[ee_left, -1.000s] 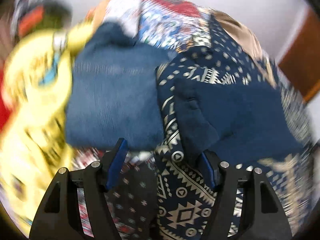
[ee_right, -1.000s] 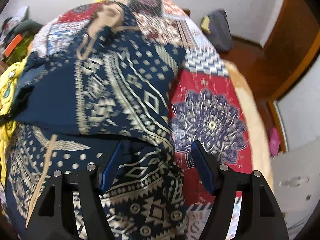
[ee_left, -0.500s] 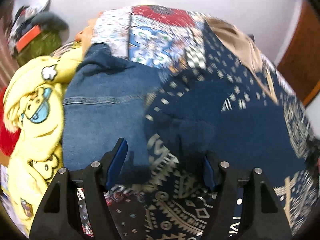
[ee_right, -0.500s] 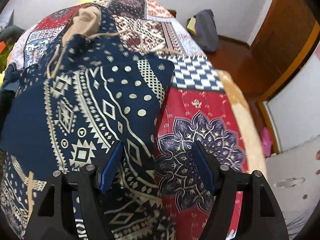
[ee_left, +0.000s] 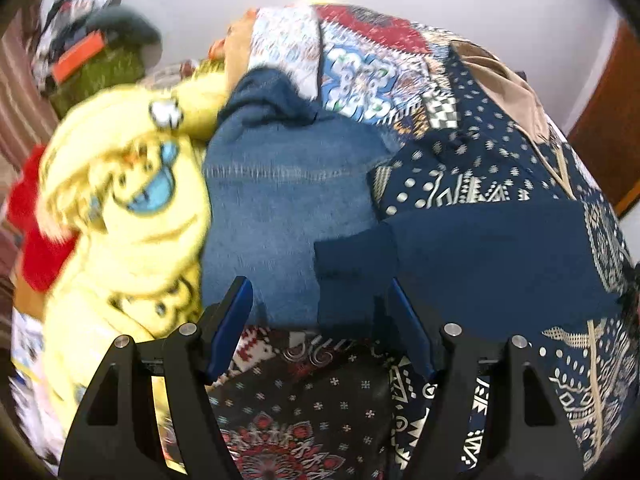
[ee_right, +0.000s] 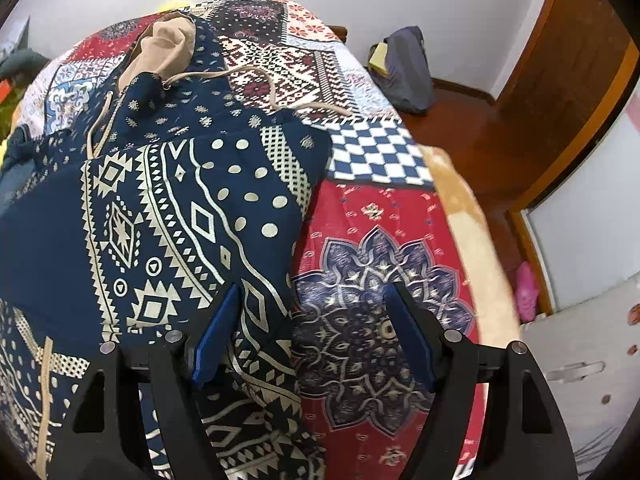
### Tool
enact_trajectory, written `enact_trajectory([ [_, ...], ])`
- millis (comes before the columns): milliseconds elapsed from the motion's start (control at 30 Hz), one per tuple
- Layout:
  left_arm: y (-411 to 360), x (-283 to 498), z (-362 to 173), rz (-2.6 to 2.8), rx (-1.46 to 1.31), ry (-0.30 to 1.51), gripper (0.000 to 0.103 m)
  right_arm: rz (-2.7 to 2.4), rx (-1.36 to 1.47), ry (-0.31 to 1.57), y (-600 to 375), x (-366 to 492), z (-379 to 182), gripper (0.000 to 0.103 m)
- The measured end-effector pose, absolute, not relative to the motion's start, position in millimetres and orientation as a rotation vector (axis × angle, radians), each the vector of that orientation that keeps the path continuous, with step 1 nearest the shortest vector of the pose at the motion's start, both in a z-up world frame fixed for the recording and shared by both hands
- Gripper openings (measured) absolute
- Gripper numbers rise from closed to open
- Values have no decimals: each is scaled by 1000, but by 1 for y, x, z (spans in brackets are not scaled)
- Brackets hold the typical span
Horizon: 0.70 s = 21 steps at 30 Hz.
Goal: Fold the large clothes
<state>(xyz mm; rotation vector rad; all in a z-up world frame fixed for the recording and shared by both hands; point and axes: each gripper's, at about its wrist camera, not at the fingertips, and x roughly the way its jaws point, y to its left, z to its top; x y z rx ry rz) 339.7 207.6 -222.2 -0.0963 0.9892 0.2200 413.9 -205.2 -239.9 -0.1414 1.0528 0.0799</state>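
Note:
A navy hoodie (ee_right: 180, 220) with cream tribal print lies flat on the patchwork bedspread (ee_right: 372, 232), its tan-lined hood (ee_right: 168, 48) at the far end. My right gripper (ee_right: 316, 320) hangs open above the hoodie's right edge, with cloth under the left finger and bedspread under the right. In the left wrist view the hoodie (ee_left: 500, 200) fills the right side, and its plain navy sleeve with the cuff (ee_left: 356, 264) lies folded across it. My left gripper (ee_left: 318, 312) is open just above the cuff; no cloth is pinched between its fingers.
A folded denim garment (ee_left: 280, 200) lies left of the hoodie, and a yellow cartoon-print garment (ee_left: 132, 220) beyond it with something red (ee_left: 36, 256). A green bag (ee_left: 100, 72) stands by the wall. Right of the bed are wooden floor, a dark bag (ee_right: 408, 68) and a door (ee_right: 580, 80).
The left gripper has shifted left along the hoodie's edge, so the denim and yellow garment fill more of its view. The right gripper has moved toward the hoodie's right edge, with bedspread now under one finger.

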Motion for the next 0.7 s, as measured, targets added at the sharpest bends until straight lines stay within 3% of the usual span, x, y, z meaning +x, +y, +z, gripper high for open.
enact_trajectory([
  [400, 124, 427, -151, 17, 10, 865, 73, 220, -126, 874, -182, 434, -147, 73],
  [700, 81, 527, -158, -35, -4, 891, 73, 328, -77, 846, -137, 518, -137, 73],
])
